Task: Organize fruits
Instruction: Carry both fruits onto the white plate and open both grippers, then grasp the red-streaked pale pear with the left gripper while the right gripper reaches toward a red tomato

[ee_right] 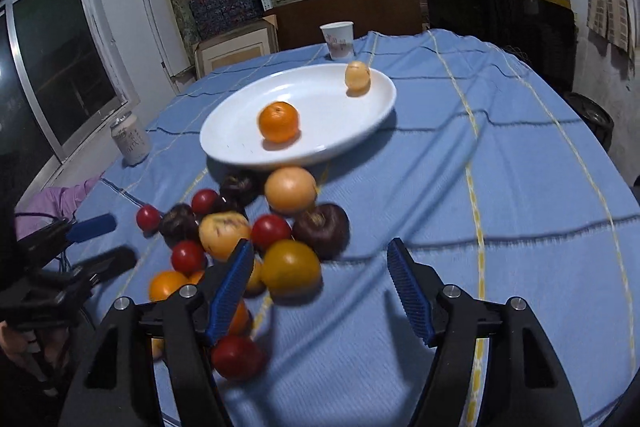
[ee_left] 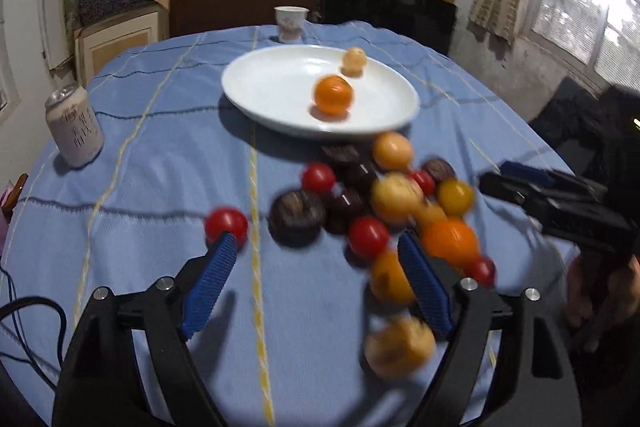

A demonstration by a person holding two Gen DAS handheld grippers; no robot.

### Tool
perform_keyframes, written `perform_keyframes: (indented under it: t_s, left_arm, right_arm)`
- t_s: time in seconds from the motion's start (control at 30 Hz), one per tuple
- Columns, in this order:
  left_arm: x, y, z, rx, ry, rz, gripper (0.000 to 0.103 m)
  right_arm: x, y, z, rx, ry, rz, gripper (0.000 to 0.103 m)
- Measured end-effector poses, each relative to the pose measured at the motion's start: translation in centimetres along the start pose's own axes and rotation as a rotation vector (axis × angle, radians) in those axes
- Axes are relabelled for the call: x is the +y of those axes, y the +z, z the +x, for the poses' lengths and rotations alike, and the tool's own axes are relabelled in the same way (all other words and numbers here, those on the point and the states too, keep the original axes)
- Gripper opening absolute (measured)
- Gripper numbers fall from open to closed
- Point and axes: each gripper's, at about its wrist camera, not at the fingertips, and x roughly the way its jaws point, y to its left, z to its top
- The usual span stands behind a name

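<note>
The blue ribbed fingers [ee_left: 210, 283] of the left gripper [ee_left: 316, 247] stand wide apart with only bare cloth between them, and the right gripper [ee_right: 320, 255] likewise gapes over the blue striped tablecloth [ee_right: 500, 187], holding nothing. To do the next pick well, I would choose a fruit at the edge of the pile, such as the dull yellow-orange round fruit [ee_right: 291, 269] just beside the right gripper's left finger, straddle it squarely, and close gently so the neighbours do not roll. The loose heap [ee_left: 376, 203] lies between grippers and plate; blur makes counting rough, but I make out about six small red fruits, four or five dark purple ones, and some eight orange or yellow ones. Farther off, the white oval ceramic plate [ee_left: 256, 87] holds two: a bright orange mandarin [ee_left: 333, 95] and a pale yellow fruit [ee_left: 354, 61]. Beyond sit one pale drinks can [ee_left: 74, 127] and one white paper cup [ee_left: 291, 23].
</note>
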Motion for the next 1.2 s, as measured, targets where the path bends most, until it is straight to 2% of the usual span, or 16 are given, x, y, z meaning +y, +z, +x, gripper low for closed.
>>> perform_keyframes:
  t_s: [0.07,0.13,0.23,0.3,0.37,0.47,0.53,0.57,0.7,0.83,0.93,1.0,1.2]
  left_arm:
    - [-1.1,-1.8,-1.3,0.003,-0.029,0.037,0.080]
    - [-2.1,-3.0,-2.5,-0.003,-0.046,0.073,0.080]
    - [-3.1,-4.1,-3.4,-0.012,-0.043,0.129,0.080]
    - [-3.4,-4.5,-3.2,-0.001,-0.034,0.150,0.074]
    - [-3.6,-4.8,-2.4,0.041,-0.036,0.156,0.062]
    - [-3.8,-5.0,-0.7,0.090,-0.044,0.156,0.051]
    - [-4.1,-5.3,0.2,0.109,-0.041,0.166,0.043]
    - [-4.3,-5.4,0.3,0.086,-0.033,0.178,0.042]
    - [-3.8,-5.5,0.1,0.054,-0.057,0.153,0.040]
    - [-1.7,-5.0,-0.9,-0.004,-0.133,0.056,0.040]
    - [-1.1,-4.9,-0.9,-0.014,-0.136,0.028,0.040]
    - [-1.4,-4.8,-0.9,-0.013,-0.127,0.041,0.040]
    - [-1.7,-4.9,-0.6,0.002,-0.120,0.056,0.040]
  right_arm:
    - [-0.4,-0.6,0.2,0.011,-0.012,0.016,0.070]
    - [-0.3,-0.7,-0.2,-0.016,-0.004,0.011,0.070]
    - [0.2,-0.9,-0.4,-0.027,-0.017,-0.011,0.071]
    - [0.5,-0.9,-0.5,-0.035,-0.027,-0.030,0.071]
    - [0.6,-1.0,-0.7,-0.041,-0.031,-0.038,0.071]
    - [0.4,-1.1,-0.8,-0.042,-0.028,-0.031,0.071]
    - [0.3,-1.2,-0.9,-0.040,-0.024,-0.028,0.071]
    - [0.3,-1.2,-0.9,-0.039,-0.020,-0.030,0.071]
    - [0.8,-1.8,-1.4,-0.035,0.027,-0.077,0.071]
    - [2.0,-3.4,-2.9,-0.060,0.091,-0.186,0.071]
    - [2.7,-4.5,-2.9,-0.012,0.120,-0.253,0.071]
    - [3.3,-4.9,-2.9,-0.004,0.107,-0.282,0.070]
    - [4.9,-5.1,-1.5,0.071,0.080,-0.319,0.053]
